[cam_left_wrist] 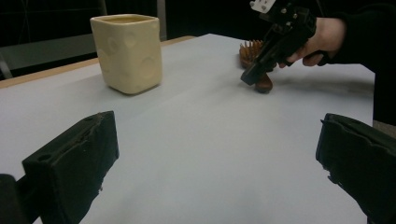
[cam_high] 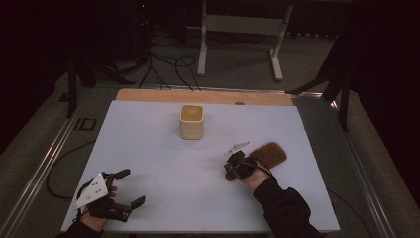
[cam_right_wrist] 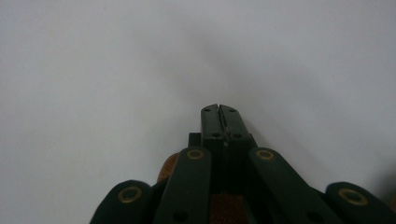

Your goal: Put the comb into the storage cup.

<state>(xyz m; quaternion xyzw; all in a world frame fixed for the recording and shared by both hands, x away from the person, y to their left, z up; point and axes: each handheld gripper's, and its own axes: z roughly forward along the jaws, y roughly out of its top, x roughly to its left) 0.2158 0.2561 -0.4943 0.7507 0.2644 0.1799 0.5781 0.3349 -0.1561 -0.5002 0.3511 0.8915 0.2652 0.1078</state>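
Observation:
A brown hairbrush [cam_high: 270,152] lies bristles up on the right side of the white table cover [cam_high: 163,148], its handle pointing toward the person. My right gripper [cam_high: 232,171] is shut, jaws pressed together, tilted down with its tip at the handle end of the brush [cam_left_wrist: 264,85]. In the right gripper view the closed jaws [cam_right_wrist: 219,111] point at bare white cover, and brown wood [cam_right_wrist: 167,169] shows beneath the gripper body. My left gripper [cam_high: 131,187] stands wide open near the front left corner with nothing between its jaws [cam_left_wrist: 219,154].
A cream square cup [cam_high: 191,121] stands upright at the back middle of the cover, also seen in the left gripper view [cam_left_wrist: 128,51]. A strip of bare wooden tabletop [cam_high: 148,95] runs along the far edge. Cables and a stand's legs lie on the floor beyond.

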